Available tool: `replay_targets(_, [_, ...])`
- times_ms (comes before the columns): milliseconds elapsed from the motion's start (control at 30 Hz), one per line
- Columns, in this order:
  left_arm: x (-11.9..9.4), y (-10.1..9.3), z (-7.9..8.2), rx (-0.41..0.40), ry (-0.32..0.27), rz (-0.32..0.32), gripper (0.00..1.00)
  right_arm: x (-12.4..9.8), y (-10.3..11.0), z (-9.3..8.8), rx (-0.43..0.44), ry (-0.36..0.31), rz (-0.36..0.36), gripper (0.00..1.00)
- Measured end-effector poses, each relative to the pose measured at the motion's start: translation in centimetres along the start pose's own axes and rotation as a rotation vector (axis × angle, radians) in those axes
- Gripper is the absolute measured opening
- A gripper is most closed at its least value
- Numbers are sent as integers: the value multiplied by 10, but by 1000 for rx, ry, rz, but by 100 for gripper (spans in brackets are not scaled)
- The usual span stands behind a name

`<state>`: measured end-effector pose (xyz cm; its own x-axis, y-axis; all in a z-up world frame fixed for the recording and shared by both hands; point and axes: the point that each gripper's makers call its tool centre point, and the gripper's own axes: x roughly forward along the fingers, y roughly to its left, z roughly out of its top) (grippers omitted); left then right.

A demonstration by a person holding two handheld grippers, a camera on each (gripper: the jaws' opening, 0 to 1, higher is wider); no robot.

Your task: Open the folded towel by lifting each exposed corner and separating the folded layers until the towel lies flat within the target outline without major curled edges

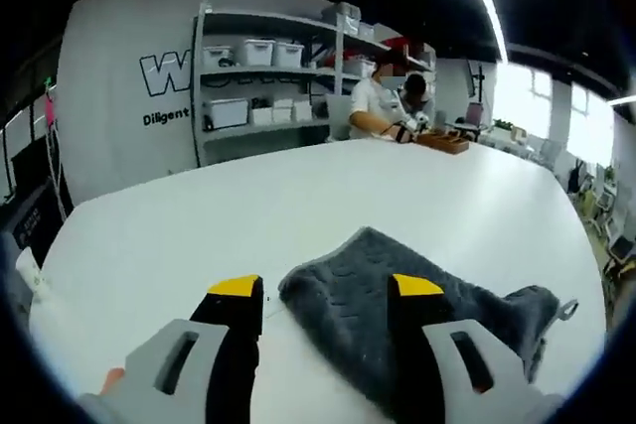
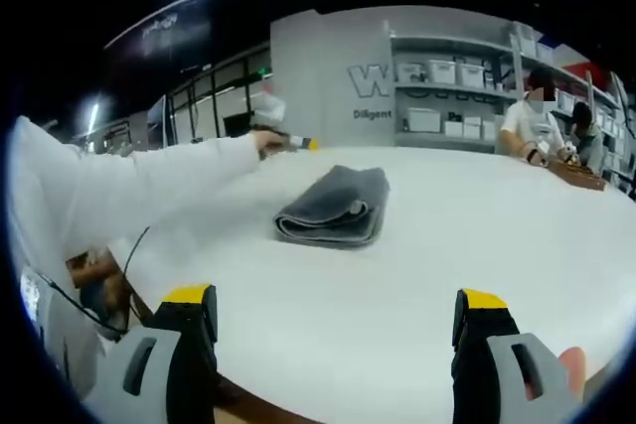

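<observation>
A dark grey folded towel (image 1: 343,310) lies on the white table (image 1: 199,225), close under my left gripper (image 1: 326,287). That gripper is open: its right jaw hangs over the towel, its left jaw over bare table beside the towel's corner. In the right gripper view the same towel (image 2: 333,206) sits mid-table, folded in thick layers with the rounded fold toward me. My right gripper (image 2: 335,297) stands open well short of it, nothing between its jaws. A white-sleeved arm (image 2: 129,186) holds the left gripper (image 2: 288,141) just beyond the towel's far left side.
Two people (image 1: 383,106) work at the table's far end over a brown wooden tray (image 1: 442,142). Grey shelving (image 1: 263,76) with white bins lines the wall behind. The table's near edge (image 2: 298,399) runs just ahead of my right jaws.
</observation>
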<state>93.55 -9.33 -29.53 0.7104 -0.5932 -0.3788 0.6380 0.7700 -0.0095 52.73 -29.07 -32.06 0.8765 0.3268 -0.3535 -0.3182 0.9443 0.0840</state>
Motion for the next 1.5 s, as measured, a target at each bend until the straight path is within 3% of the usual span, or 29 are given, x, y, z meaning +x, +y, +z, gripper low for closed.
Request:
replay_targets(133, [-39,-31,7,52,-47,-80,58,-6,-1,6,-9,-17,-19,99])
replay_targets(267, [-95,-63,-7,70,-68,-133,60,-8,2,11,-22,-25,-25,99])
replay_targets(367, [-133,-76,-28,114,-57,-107,63,-8,5,12,-31,-25,-21,99])
replay_targets(433, [-157,-76,-47,77,-9,-62,66,-8,7,13,-34,-26,-18,99])
replay_targets(567, [-197,-89,-67,50,-10,-39,71,-8,10,17,-43,-31,-15,99])
replay_targets(700, [-223,-99,-86,66,24,-3,80,-11,15,20,-50,-38,-15,99])
replay_targets(733, [-231,-99,-91,35,28,19,82,-12,17,21,-54,-43,-14,99])
replay_targets(767, [-238,-101,-92,17,2,35,83,-12,18,22,-56,-45,-12,99])
replay_targets(833, [-248,-111,-94,-25,-65,24,85,-14,21,23,-63,-50,-7,99])
replay_targets(867, [-253,-117,-100,-63,-67,16,85,-14,22,24,-66,-53,-4,99])
replay_targets(1067, [-268,-135,-139,-118,-27,48,93,-11,24,22,-71,-46,1,99])
replay_targets(1167, [-275,-139,-150,-154,-20,46,95,-10,23,20,-73,-36,-3,99])
replay_targets(1300, [-281,-143,-157,-133,18,37,100,-10,23,19,-76,-31,-12,99])
replay_targets(1433, [-284,-144,-161,-105,5,52,99,-12,24,19,-78,-27,-30,99])
replay_targets(1500, [-283,-150,-164,-109,13,24,100,-11,25,18,-81,-23,-32,99])
